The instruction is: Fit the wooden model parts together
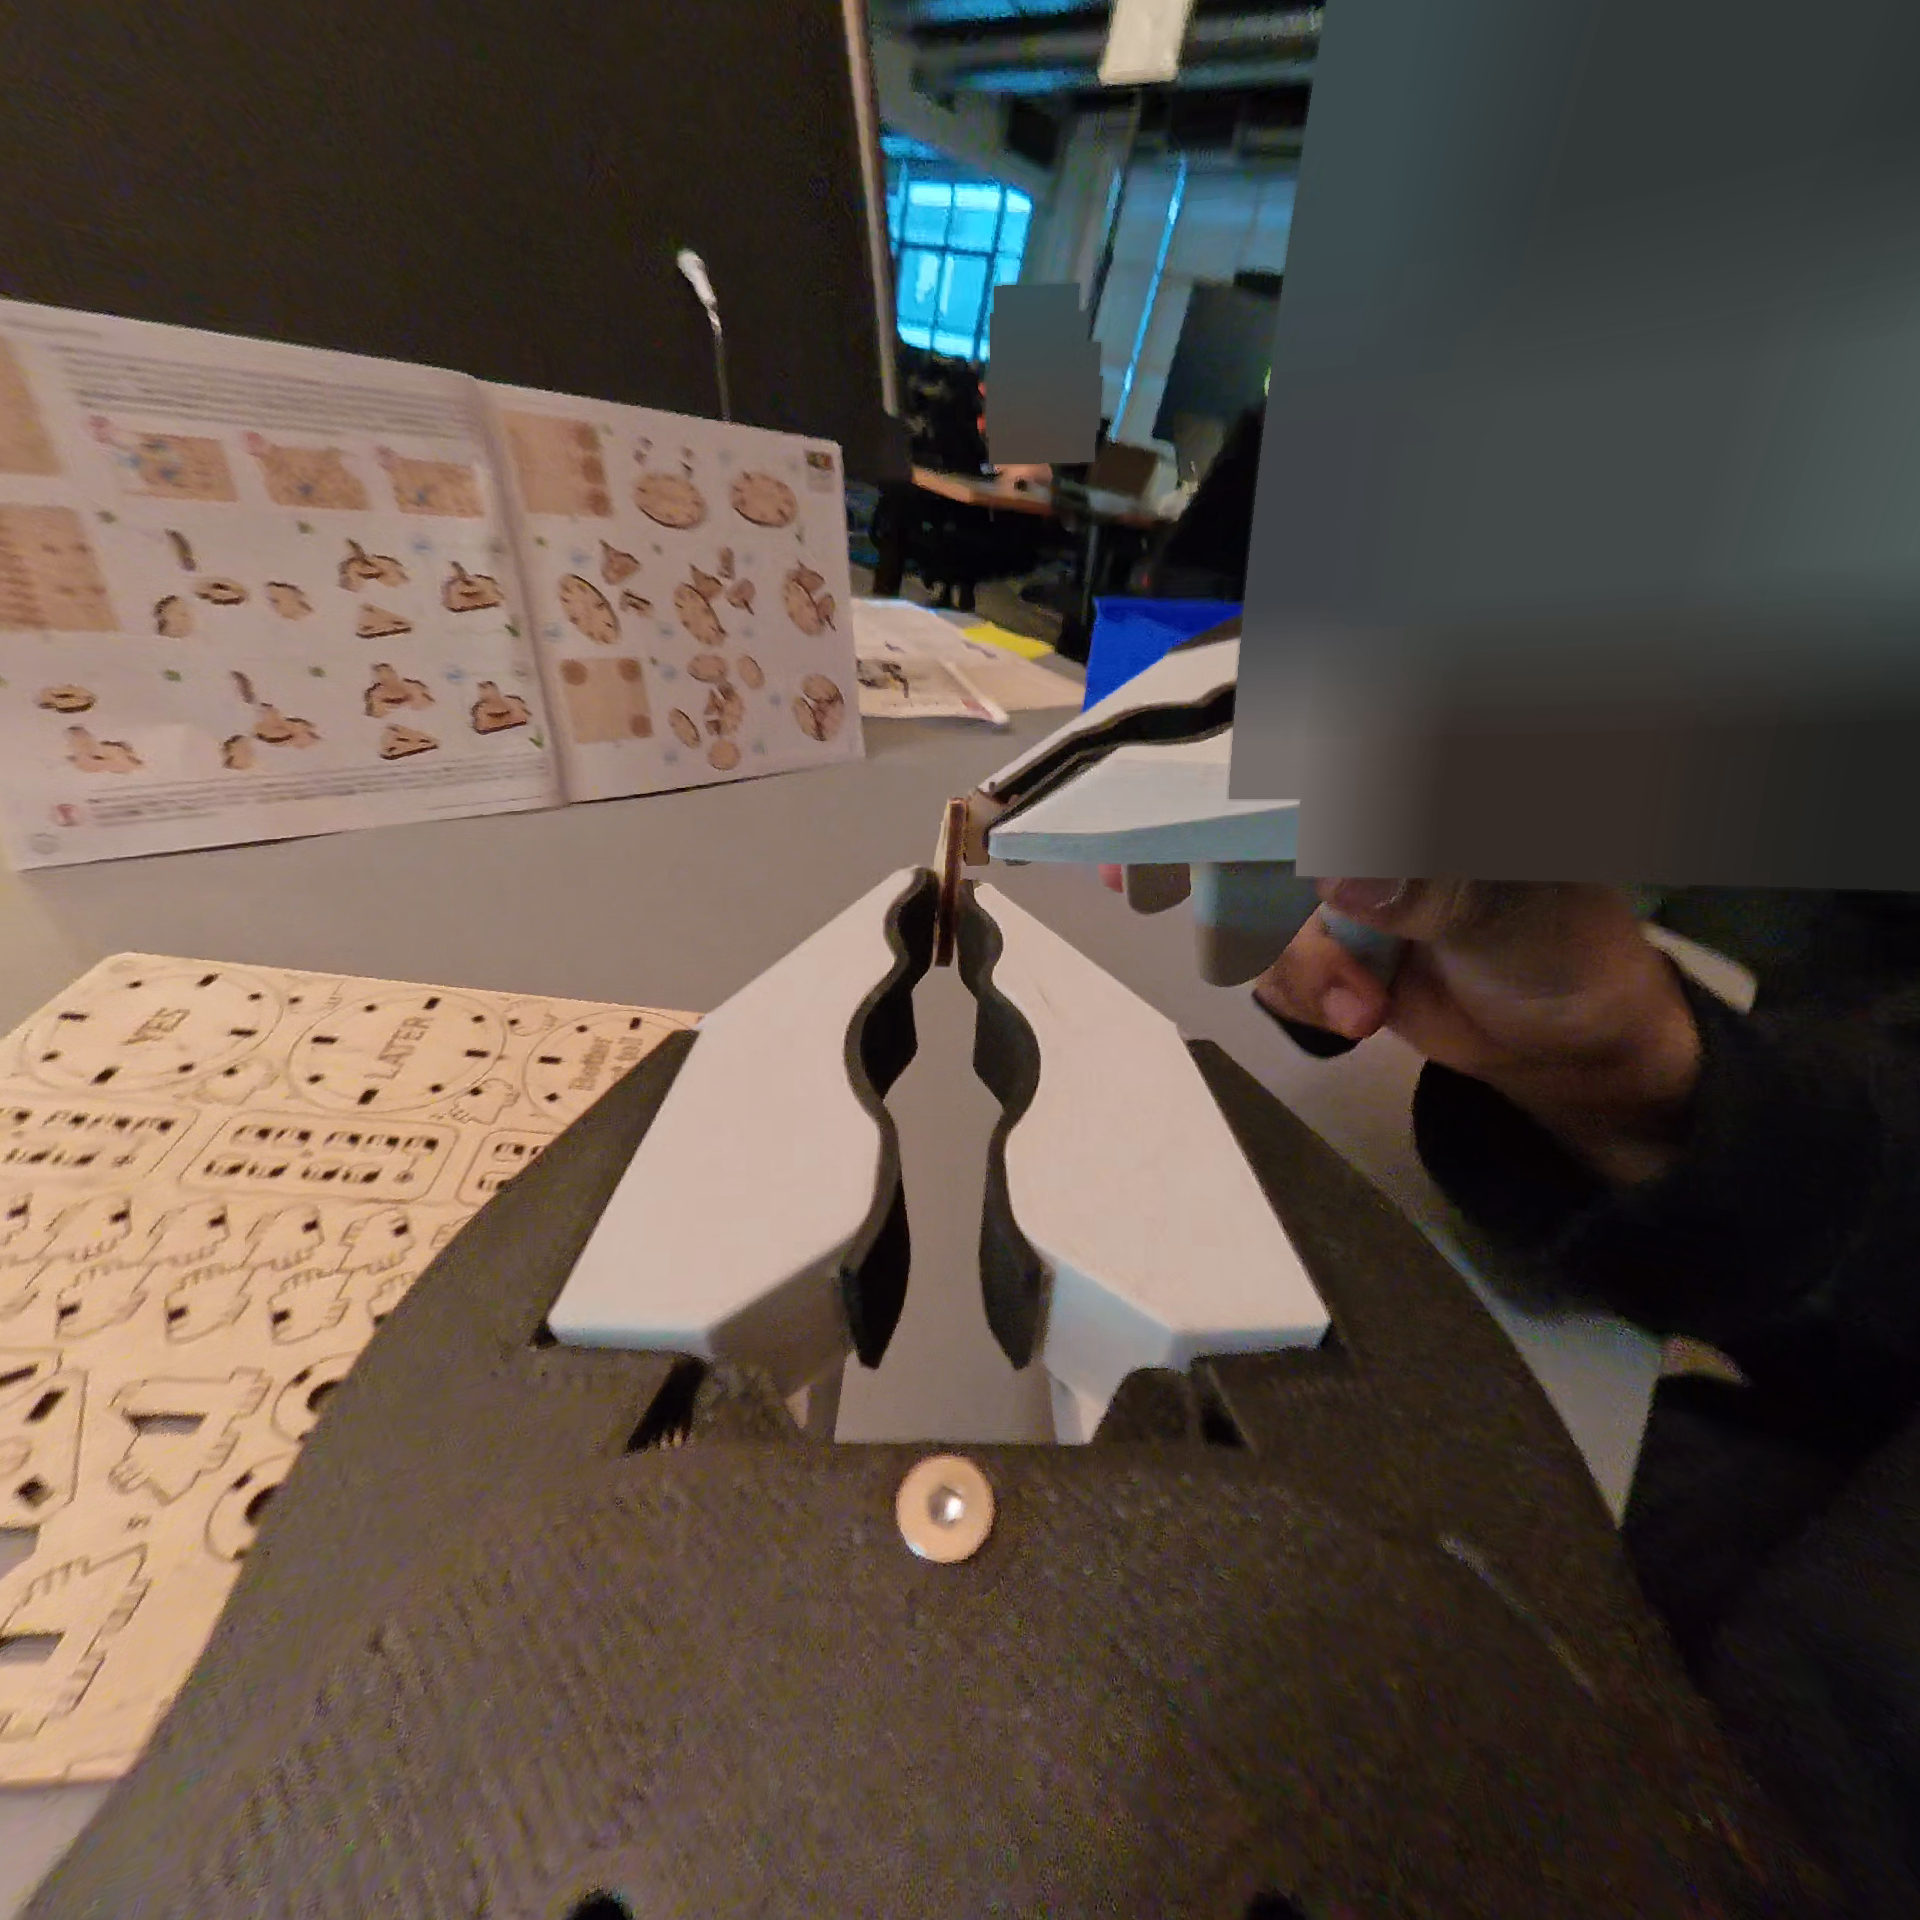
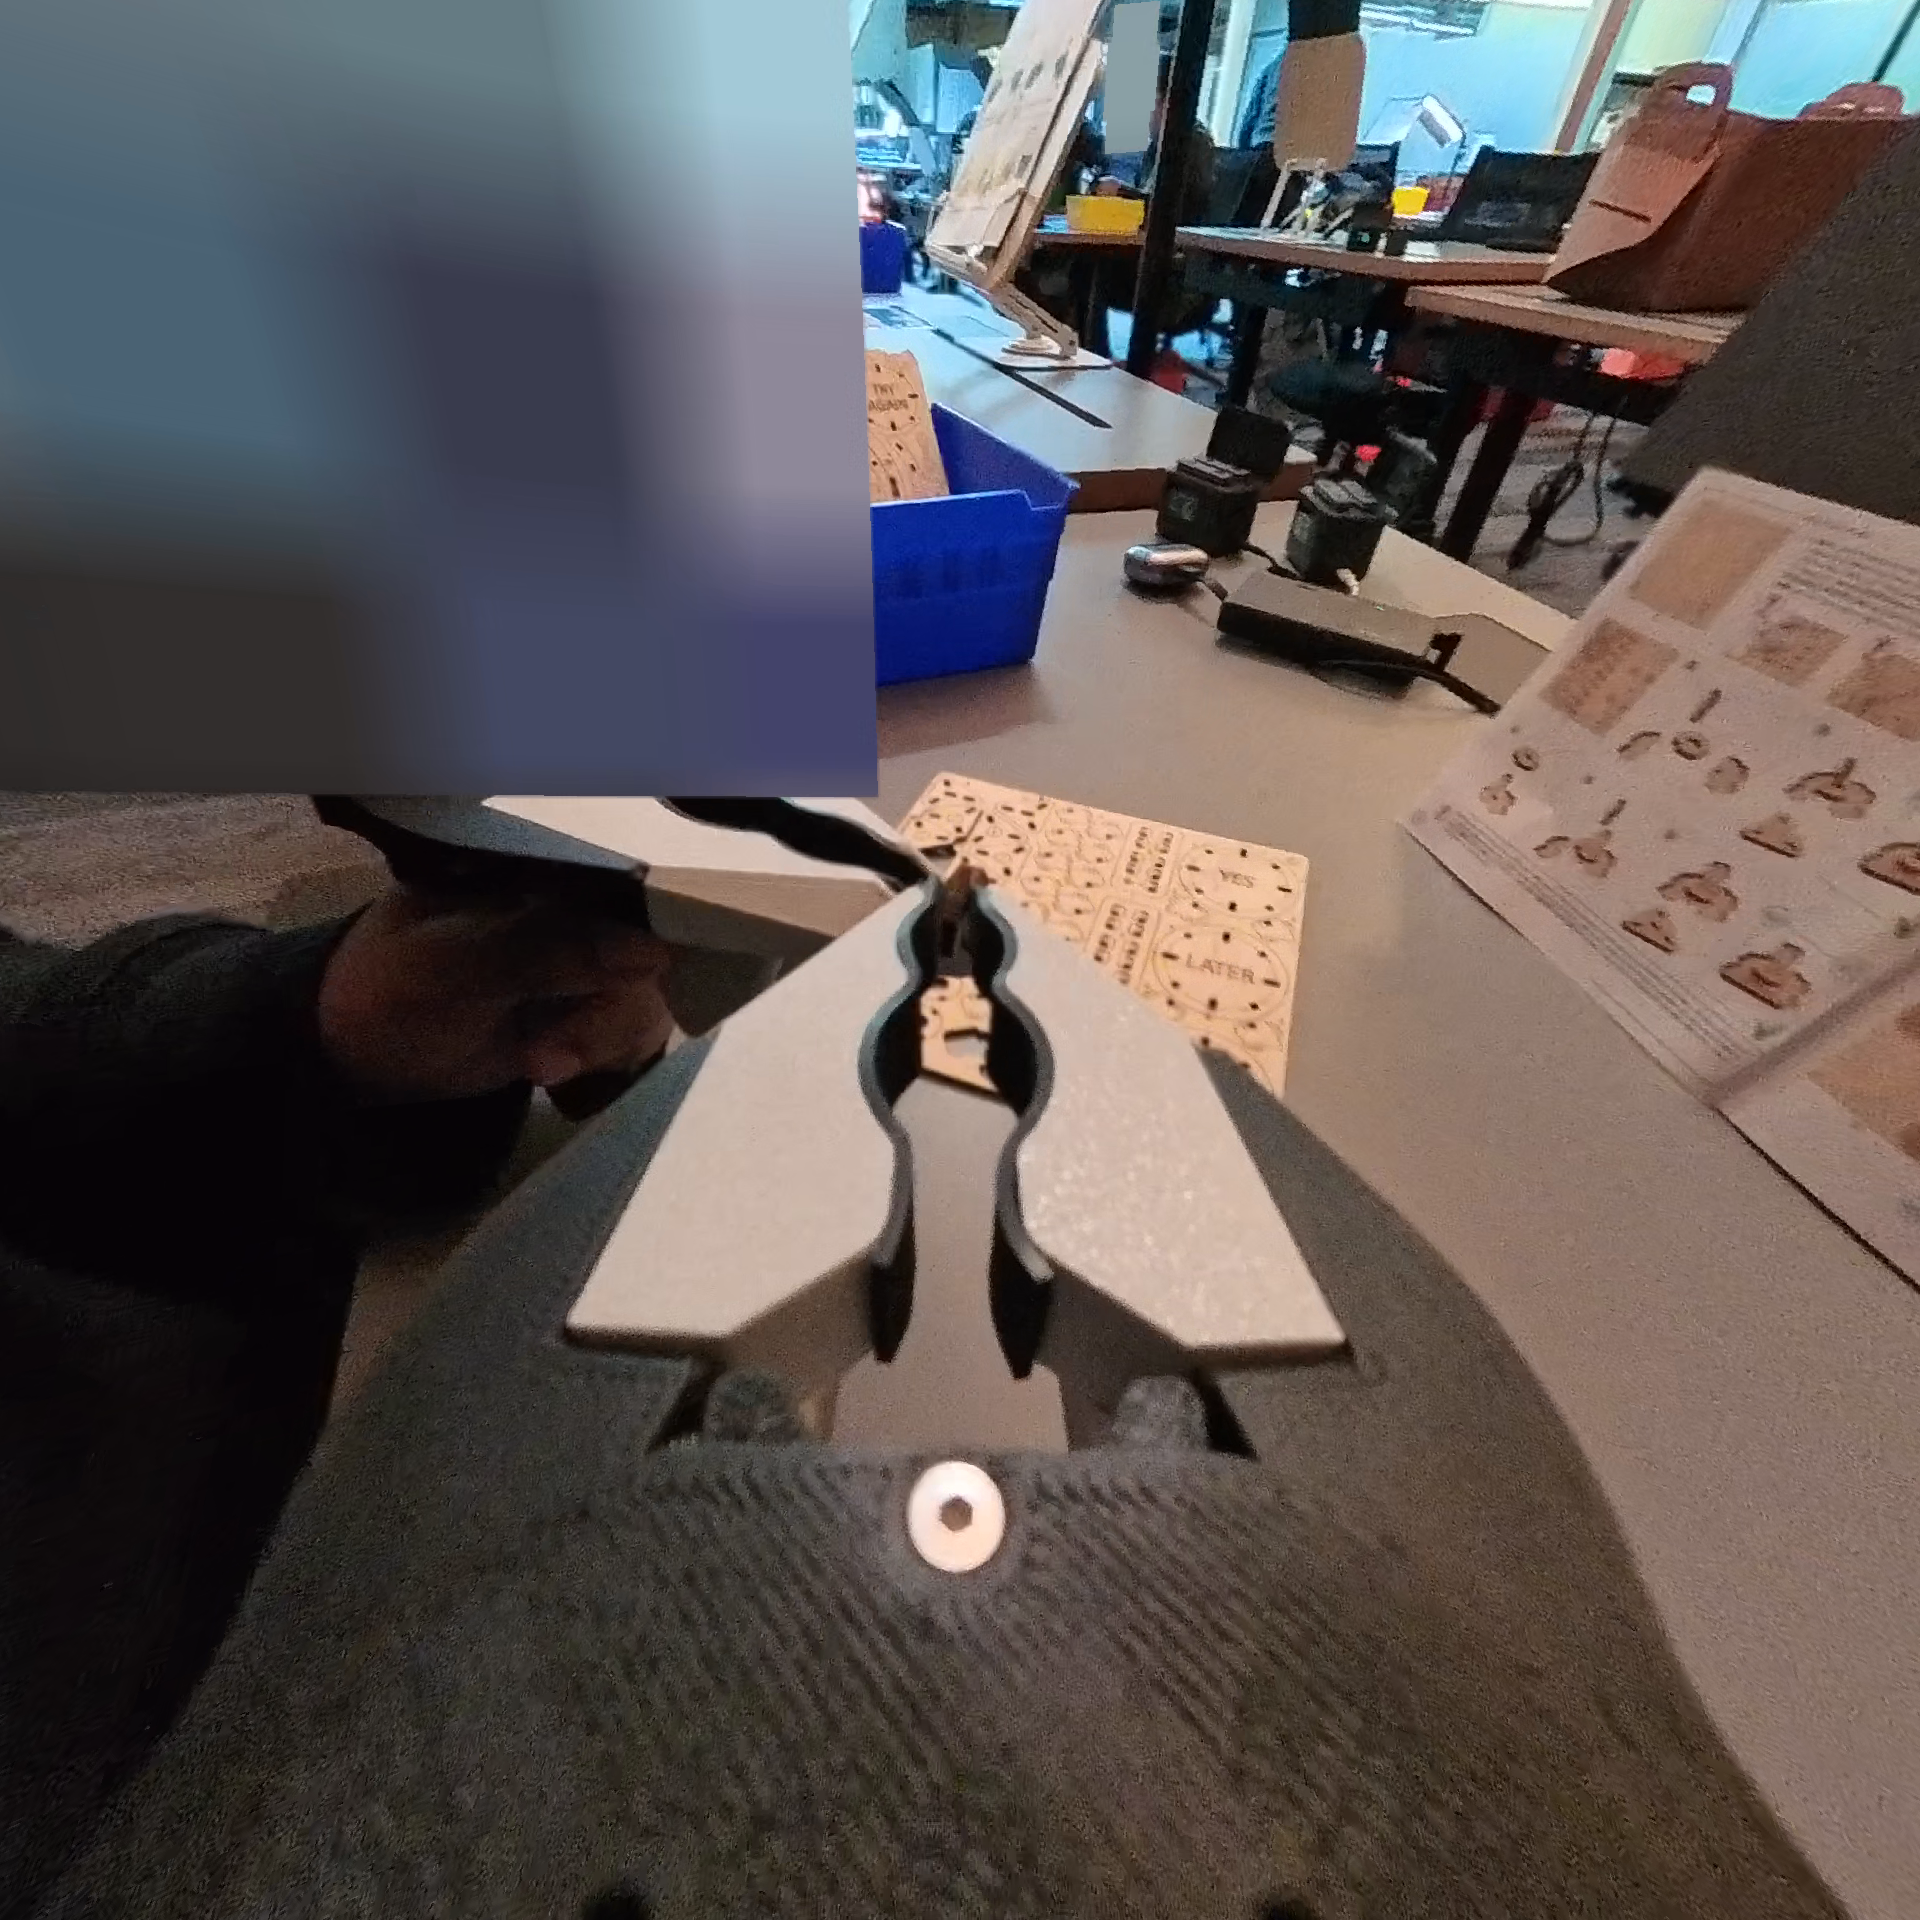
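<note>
left gripper (image 1: 948, 914) clamping thin wooden disc (image 1: 947, 883) | right gripper (image 2: 951, 914) clamping small wooden piece (image 2: 958, 896), pressing it against the disc | plywood sheet (image 2: 1195, 935) lying below, mostly unpunched

My views are dim and warm; far windows (image 1: 961, 260) glow blue, edges bend, nearby things blur softly.

Grey surface (image 2: 1226, 748) carrying laser-cut wood and printed sheets.

A pale wooden sheet (image 2: 1174, 935) of laser-cut parts lies flat on the surface beneath the tongs' tips. Beyond it and off to one side, an open instruction booklet (image 1: 416, 582) with printed pictures rests partly raised. A blue bin (image 2: 966, 561) stands farther off, holding another wooden sheet. Near it lie a black power adapter (image 2: 1330, 623), two black blocks and a small rounded grey item. More printed paper (image 1: 935, 665) lies beyond the booklet.
</note>
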`<state>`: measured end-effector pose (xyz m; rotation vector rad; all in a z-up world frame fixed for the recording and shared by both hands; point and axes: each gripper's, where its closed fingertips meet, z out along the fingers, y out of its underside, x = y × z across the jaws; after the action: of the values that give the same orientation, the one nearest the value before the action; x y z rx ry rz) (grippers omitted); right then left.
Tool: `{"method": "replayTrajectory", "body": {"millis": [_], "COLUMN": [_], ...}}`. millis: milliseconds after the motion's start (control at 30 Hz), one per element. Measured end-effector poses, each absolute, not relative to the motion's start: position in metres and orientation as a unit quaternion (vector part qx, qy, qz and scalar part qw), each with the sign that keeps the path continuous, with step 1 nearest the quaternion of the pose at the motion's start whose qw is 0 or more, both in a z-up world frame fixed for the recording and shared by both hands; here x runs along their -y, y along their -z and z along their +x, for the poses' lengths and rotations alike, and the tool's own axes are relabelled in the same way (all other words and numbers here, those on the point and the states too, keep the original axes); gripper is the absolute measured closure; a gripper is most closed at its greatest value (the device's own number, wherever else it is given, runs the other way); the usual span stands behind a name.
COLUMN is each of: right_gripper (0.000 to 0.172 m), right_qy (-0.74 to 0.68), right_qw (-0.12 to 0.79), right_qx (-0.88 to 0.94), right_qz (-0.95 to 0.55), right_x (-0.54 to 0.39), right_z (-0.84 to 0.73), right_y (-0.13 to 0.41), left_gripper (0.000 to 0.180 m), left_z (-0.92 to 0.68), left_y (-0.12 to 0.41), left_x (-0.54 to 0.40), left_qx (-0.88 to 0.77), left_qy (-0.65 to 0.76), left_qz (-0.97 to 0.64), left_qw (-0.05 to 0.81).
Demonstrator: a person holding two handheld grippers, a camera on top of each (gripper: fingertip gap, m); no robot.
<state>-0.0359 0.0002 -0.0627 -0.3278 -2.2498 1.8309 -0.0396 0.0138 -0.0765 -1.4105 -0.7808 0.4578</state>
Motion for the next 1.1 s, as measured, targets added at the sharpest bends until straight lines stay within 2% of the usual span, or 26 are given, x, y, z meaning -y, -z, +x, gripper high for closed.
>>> {"method": "replayTrajectory", "body": {"millis": [133, 333, 600, 767, 967, 1100], "right_gripper": [0.172, 0.172, 0.169, 0.17, 0.171, 0.171], "right_qy": [-0.634, -0.62, -0.645, -0.637, -0.623, -0.629], "right_qw": [0.065, 0.031, -0.061, -0.055, 0.034, 0.043], "right_qx": [0.763, 0.774, 0.74, 0.742, 0.756, 0.748], "right_qz": [-0.106, -0.124, -0.177, -0.201, -0.195, -0.204], "right_x": [0.025, 0.048, 0.05, 0.06, 0.067, 0.07], "right_z": [-0.038, -0.047, -0.053, -0.059, -0.063, -0.063], "right_y": [0.059, 0.084, 0.097, 0.101, 0.099, 0.1], "left_gripper": [0.174, 0.175, 0.179, 0.18, 0.178, 0.178], "left_z": [-0.038, -0.047, -0.053, -0.059, -0.062, -0.063], "left_y": [0.069, 0.094, 0.107, 0.11, 0.11, 0.11], "left_x": [0.015, 0.037, 0.04, 0.051, 0.059, 0.063], "left_qx": [0.375, 0.398, 0.417, 0.443, 0.465, 0.477], "left_qy": [-0.154, -0.162, -0.177, -0.184, -0.163, -0.152], "left_qz": [-0.601, -0.593, -0.62, -0.609, -0.581, -0.567], "left_qw": [0.689, 0.681, 0.641, 0.632, 0.648, 0.654]}}
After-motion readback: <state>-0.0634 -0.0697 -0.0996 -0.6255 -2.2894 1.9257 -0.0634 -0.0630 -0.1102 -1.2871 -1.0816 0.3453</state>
